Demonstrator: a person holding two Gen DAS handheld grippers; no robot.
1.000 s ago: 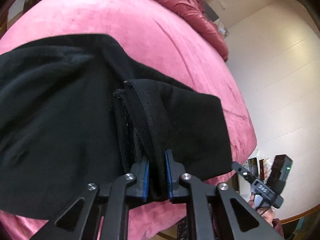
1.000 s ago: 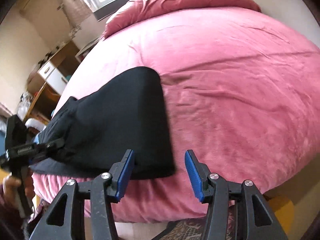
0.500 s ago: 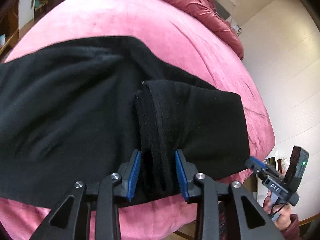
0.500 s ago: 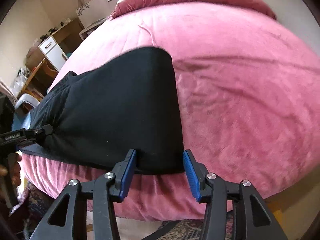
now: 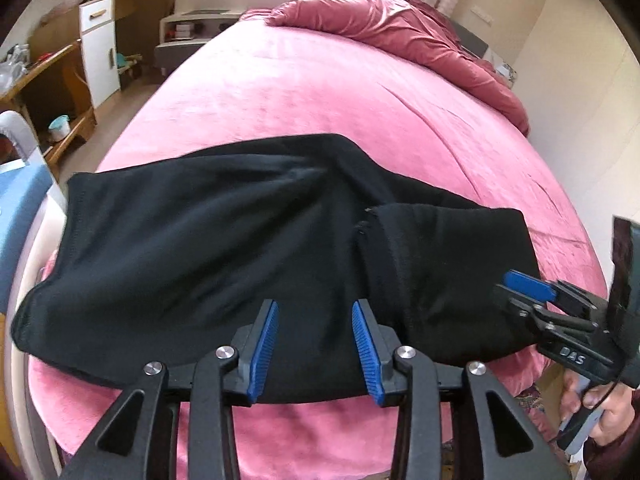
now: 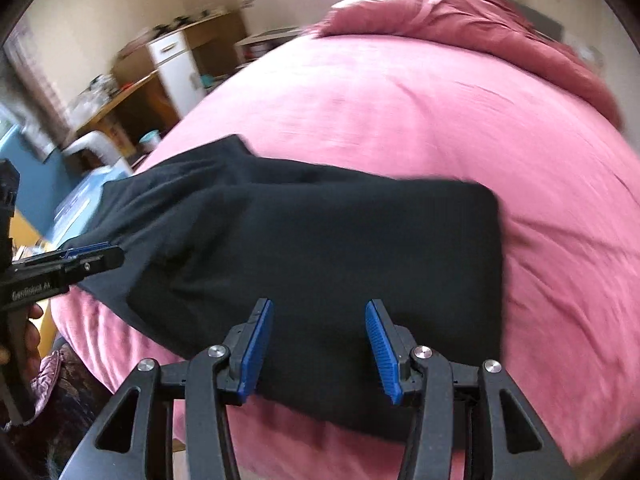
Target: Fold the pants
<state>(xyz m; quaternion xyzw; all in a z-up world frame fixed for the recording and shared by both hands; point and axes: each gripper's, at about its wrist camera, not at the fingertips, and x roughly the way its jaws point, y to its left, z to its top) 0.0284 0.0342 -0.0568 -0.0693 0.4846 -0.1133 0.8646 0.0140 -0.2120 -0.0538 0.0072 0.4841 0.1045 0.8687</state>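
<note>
The black pants (image 5: 224,248) lie folded across the near edge of the pink bed cover (image 5: 328,92), filling the middle band of the left wrist view from the left side almost to the right. The cloth is dark, matte and soft, with shallow creases running across the upper layer. In the right half of that view a folded-over flap lies on top, and its thick stitched edge runs down from the centre toward the lower middle of the frame. At the far left a hemmed edge curves round (a line of stitching follows it), and that end reaches the edge of the bed. The left gripper (image 5: 314,350) sits at the bottom centre, its blue pads spread, and its jaws have just been opening; nothing is pinched, the pants showing flat behind the gap. In the right wrist view the pants (image 6: 320,256) form a broad dark slab with a neat squared corner at the right, rumpling into folds toward the upper left. The right gripper (image 6: 320,350) is also spread, its pads apart above the fabric's near edge and gripping nothing. A crumpled dark-pink duvet (image 5: 400,36) is heaped at the top right of the left wrist view. A hand (image 5: 604,416) holds the other gripper's handle at the lower right.
</note>
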